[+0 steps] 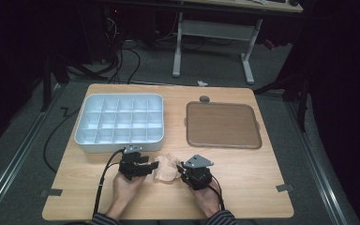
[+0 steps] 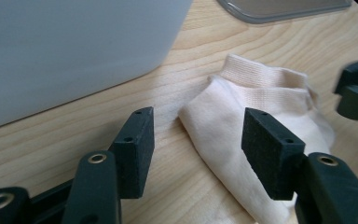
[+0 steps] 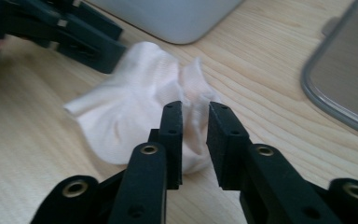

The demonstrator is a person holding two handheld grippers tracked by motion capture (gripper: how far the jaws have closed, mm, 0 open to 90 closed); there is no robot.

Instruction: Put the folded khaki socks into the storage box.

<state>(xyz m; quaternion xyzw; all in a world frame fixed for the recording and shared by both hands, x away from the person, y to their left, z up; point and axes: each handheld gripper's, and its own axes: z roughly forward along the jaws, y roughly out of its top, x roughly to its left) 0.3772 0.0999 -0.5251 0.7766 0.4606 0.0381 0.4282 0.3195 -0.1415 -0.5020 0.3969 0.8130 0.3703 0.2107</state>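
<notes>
Bench (image 1: 243, 187) of pale wood carried a white compartment tray (image 1: 119, 123) at the far left and a brown flat tray (image 1: 223, 124) at the far right, well apart. Near the front edge, between the two hands, lay a crumpled cream sock (image 1: 165, 168), just in front of the compartment tray. The left tool (image 2: 198, 140) stood with its jaws wide apart at the sock's edge, while the right tool (image 3: 195, 135) held its jaws only narrowly apart with sock fabric behind the gap, nothing pinched that I could tell.
</notes>
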